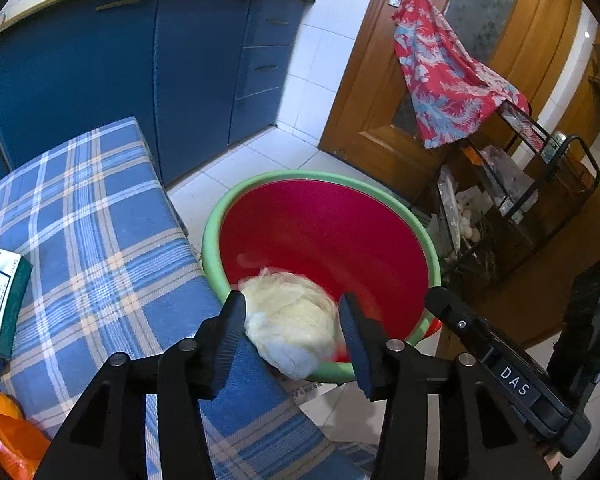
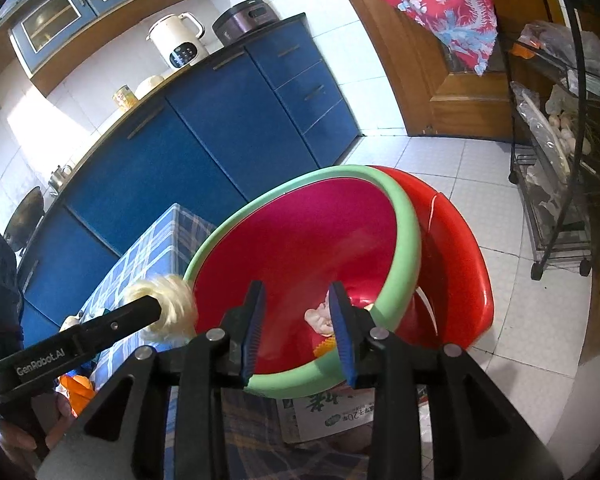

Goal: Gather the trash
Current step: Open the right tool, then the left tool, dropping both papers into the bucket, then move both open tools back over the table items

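Left wrist view: left gripper (image 1: 292, 316) jaws parted, pale crumpled wad (image 1: 288, 320) between them over the near rim of the red basin (image 1: 324, 236); pad contact unclear. Right gripper (image 2: 296, 320) jaws open, empty, above the same green rim; basin floor ahead mostly clear.

Red floral cloth (image 1: 444, 80) hangs on wooden door (image 1: 372, 92) near blue cabinets (image 1: 140, 72).
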`<state>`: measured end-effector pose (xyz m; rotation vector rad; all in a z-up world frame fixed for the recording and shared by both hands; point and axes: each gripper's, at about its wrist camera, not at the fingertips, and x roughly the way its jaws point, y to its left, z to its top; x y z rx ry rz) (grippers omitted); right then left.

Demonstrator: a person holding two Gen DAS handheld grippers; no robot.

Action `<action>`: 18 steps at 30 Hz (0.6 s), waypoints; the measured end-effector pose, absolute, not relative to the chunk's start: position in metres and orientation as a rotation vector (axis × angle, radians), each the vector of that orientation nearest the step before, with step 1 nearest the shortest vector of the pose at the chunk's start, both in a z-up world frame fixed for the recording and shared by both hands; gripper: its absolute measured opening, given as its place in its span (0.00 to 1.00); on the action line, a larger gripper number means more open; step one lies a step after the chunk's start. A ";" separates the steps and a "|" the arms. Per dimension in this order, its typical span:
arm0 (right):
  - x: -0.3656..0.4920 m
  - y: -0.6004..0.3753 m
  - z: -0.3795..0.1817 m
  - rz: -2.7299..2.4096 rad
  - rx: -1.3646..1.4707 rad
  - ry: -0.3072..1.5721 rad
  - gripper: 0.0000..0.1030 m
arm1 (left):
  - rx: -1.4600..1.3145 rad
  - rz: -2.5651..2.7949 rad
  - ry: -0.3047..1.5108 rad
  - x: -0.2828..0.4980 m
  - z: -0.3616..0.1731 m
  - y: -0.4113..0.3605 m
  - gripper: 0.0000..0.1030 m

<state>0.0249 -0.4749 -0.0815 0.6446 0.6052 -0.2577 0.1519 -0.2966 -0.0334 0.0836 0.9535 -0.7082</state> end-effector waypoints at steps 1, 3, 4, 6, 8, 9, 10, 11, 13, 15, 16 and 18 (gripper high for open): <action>0.024 -0.475 -0.081 -0.258 0.646 0.604 0.34 | 0.083 -0.709 0.953 0.151 -0.032 -0.296 0.49; 0.022 -0.475 -0.080 -0.259 0.649 0.602 0.34 | 0.082 -0.705 0.949 0.150 -0.030 -0.296 0.49; 0.021 -0.476 -0.080 -0.258 0.649 0.601 0.34 | 0.081 -0.703 0.947 0.149 -0.029 -0.294 0.49; 0.020 -0.475 -0.078 -0.258 0.648 0.597 0.34 | 0.073 -0.698 0.940 0.148 -0.026 -0.290 0.49; 0.018 -0.474 -0.075 -0.258 0.649 0.595 0.34 | 0.065 -0.692 0.934 0.147 -0.023 -0.285 0.49; 0.017 -0.473 -0.074 -0.257 0.649 0.594 0.34 | 0.062 -0.689 0.931 0.147 -0.022 -0.283 0.49; 0.016 -0.473 -0.073 -0.257 0.648 0.593 0.34 | 0.060 -0.686 0.928 0.146 -0.020 -0.281 0.49; 0.015 -0.472 -0.072 -0.255 0.649 0.592 0.34 | 0.056 -0.682 0.925 0.146 -0.018 -0.279 0.49; 0.013 -0.470 -0.070 -0.253 0.650 0.589 0.34 | 0.047 -0.671 0.916 0.145 -0.014 -0.272 0.49; 0.011 -0.468 -0.068 -0.251 0.649 0.588 0.35 | 0.039 -0.661 0.909 0.144 -0.011 -0.265 0.49; 0.010 -0.467 -0.066 -0.250 0.647 0.587 0.37 | 0.035 -0.656 0.906 0.144 -0.010 -0.262 0.49; 0.009 -0.463 -0.064 -0.247 0.644 0.584 0.39 | 0.026 -0.638 0.902 0.144 -0.007 -0.253 0.49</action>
